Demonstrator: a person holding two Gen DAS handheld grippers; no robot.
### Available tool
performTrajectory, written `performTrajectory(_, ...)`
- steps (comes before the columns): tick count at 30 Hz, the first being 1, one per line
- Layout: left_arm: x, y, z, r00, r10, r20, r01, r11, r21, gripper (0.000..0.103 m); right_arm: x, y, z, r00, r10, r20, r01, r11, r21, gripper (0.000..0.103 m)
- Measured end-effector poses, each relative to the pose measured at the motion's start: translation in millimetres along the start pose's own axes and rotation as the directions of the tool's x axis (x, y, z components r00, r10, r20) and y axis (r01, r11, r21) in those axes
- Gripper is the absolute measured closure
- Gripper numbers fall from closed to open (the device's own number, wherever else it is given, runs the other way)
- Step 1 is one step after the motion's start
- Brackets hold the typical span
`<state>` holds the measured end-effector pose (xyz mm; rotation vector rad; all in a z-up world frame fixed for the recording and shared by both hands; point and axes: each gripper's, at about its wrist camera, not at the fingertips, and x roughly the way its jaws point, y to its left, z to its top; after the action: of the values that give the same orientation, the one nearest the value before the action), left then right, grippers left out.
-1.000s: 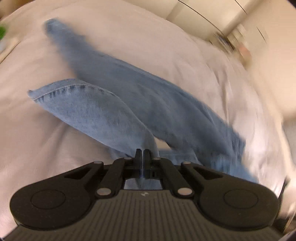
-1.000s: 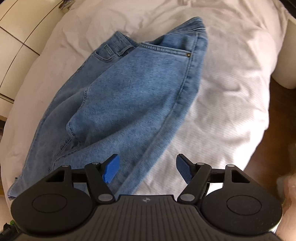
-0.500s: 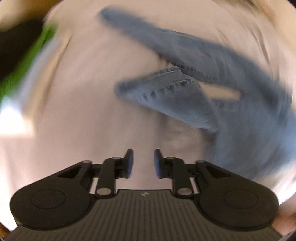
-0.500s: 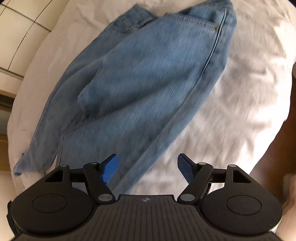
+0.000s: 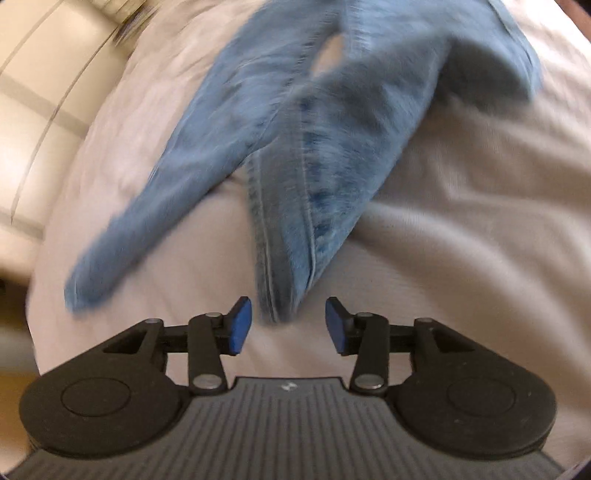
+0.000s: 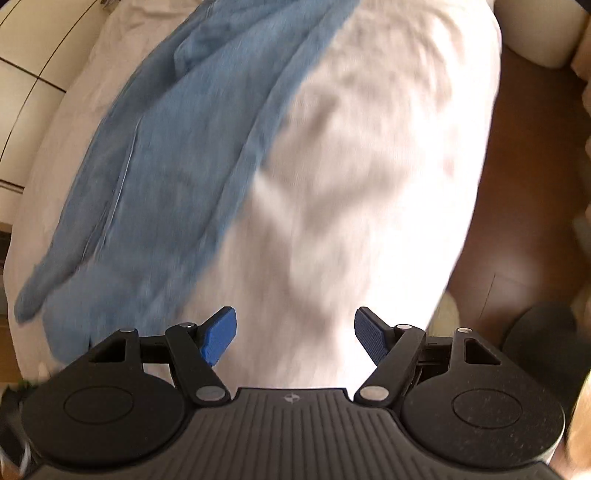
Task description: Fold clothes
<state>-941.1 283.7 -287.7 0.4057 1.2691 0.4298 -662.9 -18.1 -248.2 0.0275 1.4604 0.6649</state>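
Note:
Light blue jeans (image 5: pixel 317 140) lie spread on a white bed sheet (image 5: pixel 461 221), blurred by motion. In the left wrist view one leg runs down to the left and the other leg's hem ends just in front of my left gripper (image 5: pixel 288 326). Its jaws are opening, and the hem tip sits between the blue pads (image 5: pixel 240 325) without being pressed. In the right wrist view the jeans (image 6: pixel 159 166) fill the left side. My right gripper (image 6: pixel 295 334) hovers open over bare sheet (image 6: pixel 351 184), with the denim edge just left of its left pad.
Cream cabinet fronts (image 5: pixel 33 122) stand left of the bed. In the right wrist view a brown wooden floor (image 6: pixel 524 221) lies beyond the bed's right edge, with a dark round object (image 6: pixel 539 328) at the lower right and a pale cushion (image 6: pixel 543 29) at the top right.
My left gripper let go of the denim it was pinching, rolled round and came down at a leg hem. My right gripper swept from the waistband end toward the legs and over bare sheet.

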Motion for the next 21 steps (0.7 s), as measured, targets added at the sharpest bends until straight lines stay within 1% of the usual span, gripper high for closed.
performTrajectory(1, 7.7, -5.1, 0.8, 1.000, -0.008, 0.005, 0.008, 0.998, 0.057, 0.066, -1.7, 0.0, -7.6, 1.000, -0.003, 0.004, 0.003, 1.000, 0.006, 0.030)
performTrajectory(3, 23.2, -15.2, 2.5, 1.000, -0.025, 0.014, 0.022, 0.985, 0.170, 0.102, -6.1, -5.4, -16.0, 1.000, -0.009, 0.022, 0.008, 0.999, 0.044, 0.029)
performTrajectory(4, 26.8, -16.4, 4.1, 0.999, -0.048, 0.011, 0.045, 0.979, 0.201, 0.102, -8.8, -9.7, -18.2, 0.999, -0.013, 0.033, 0.011, 0.997, 0.070, 0.029)
performTrajectory(5, 19.6, -8.6, 7.5, 0.994, -0.109, 0.004, 0.107, 0.978, 0.178, 0.102, -11.2, -13.9, -19.8, 0.999, -0.016, 0.043, 0.012, 0.996, 0.094, 0.029)
performTrajectory(6, 4.0, 5.3, 11.4, 0.979, -0.201, 0.014, 0.198, 0.972, 0.127, 0.102, -15.1, -18.2, -21.0, 0.998, -0.020, 0.057, 0.014, 0.994, 0.113, 0.029)
performTrajectory(7, -17.4, 23.7, 14.9, 0.949, -0.312, 0.042, 0.309, 0.949, 0.058, 0.102, -20.0, -22.6, -22.3, 0.997, -0.024, 0.073, 0.014, 0.992, 0.129, 0.029)
performTrajectory(8, -45.0, 47.8, 17.5, 0.898, -0.430, 0.097, 0.434, 0.900, -0.025, 0.102, -25.6, -25.1, -23.2, 0.996, -0.024, 0.088, 0.012, 0.991, 0.134, 0.029)
performTrajectory(9, -74.2, 75.7, 17.5, 0.827, -0.533, 0.179, 0.555, 0.824, -0.112, 0.103, -30.0, -23.7, -23.8, 0.995, -0.020, 0.101, 0.007, 0.992, 0.122, 0.029)
performTrajectory(10, -100.3, 104.5, 14.5, 0.748, -0.604, 0.277, 0.659, 0.727, -0.195, 0.103, -33.1, -20.4, -24.4, 0.994, -0.014, 0.113, 0.002, 0.994, 0.106, 0.029)
performTrajectory(11, -121.6, 135.4, 7.4, 0.663, -0.643, 0.383, 0.746, 0.604, -0.279, 0.102, -35.5, -17.1, -25.7, 0.993, -0.004, 0.120, -0.006, 0.996, 0.089, 0.029)
performTrajectory(12, -135.5, 162.0, -2.1, 0.612, -0.643, 0.460, 0.791, 0.501, -0.351, 0.102, -36.7, -12.7, -28.3, 0.992, 0.018, 0.125, -0.028, 0.997, 0.076, 0.029)
performTrajectory(13, -140.5, 178.5, -11.1, 0.617, -0.624, 0.481, 0.786, 0.459, -0.413, 0.102, -37.3, -7.6, -31.4, 0.990, 0.047, 0.130, -0.055, 0.996, 0.065, 0.029)
performTrajectory(14, -138.1, 191.8, -21.6, 0.647, -0.600, 0.470, 0.757, 0.434, -0.488, 0.102, -37.9, -2.5, -34.5, 0.988, 0.075, 0.135, -0.083, 0.995, 0.054, 0.029)
performTrajectory(15, -127.7, 200.0, -33.4, 0.692, -0.581, 0.429, 0.705, 0.414, -0.576, 0.102, -38.1, 3.9, -36.6, 0.984, 0.111, 0.138, -0.119, 0.992, 0.049, 0.029)
performTrajectory(16, -114.1, 202.2, -45.6, 0.742, -0.567, 0.358, 0.629, 0.404, -0.664, 0.102, -36.3, 10.8, -38.9, 0.979, 0.152, 0.138, -0.160, 0.986, 0.049, 0.029)
performTrajectory(17, -100.7, 201.3, -56.4, 0.779, -0.559, 0.284, 0.554, 0.401, -0.730, 0.100, -33.0, 17.9, -41.7, 0.972, 0.195, 0.131, -0.202, 0.978, 0.046, 0.029)
performTrajectory(18, -89.5, 193.4, -65.2, 0.796, -0.561, 0.228, 0.503, 0.402, -0.765, 0.096, -29.5, 25.1, -44.3, 0.963, 0.239, 0.120, -0.245, 0.969, 0.040, 0.028)
performTrajectory(19, -81.4, 182.6, -74.7, 0.797, -0.570, 0.199, 0.474, 0.386, -0.791, 0.091, -25.7, 31.1, -48.7, 0.956, 0.274, 0.105, -0.279, 0.960, 0.036, 0.027)
performTrajectory(20, -74.0, 170.9, -83.4, 0.791, -0.584, 0.182, 0.457, 0.366, -0.811, 0.078, -20.3, 36.2, -53.4, 0.951, 0.299, 0.083, -0.303, 0.952, 0.038, 0.026)
performTrajectory(21, -68.6, 156.8, -91.3, 0.777, -0.601, 0.186, 0.459, 0.340, -0.821, 0.069, -14.3, 39.9, -58.3, 0.947, 0.316, 0.061, -0.319, 0.947, 0.047, 0.026)
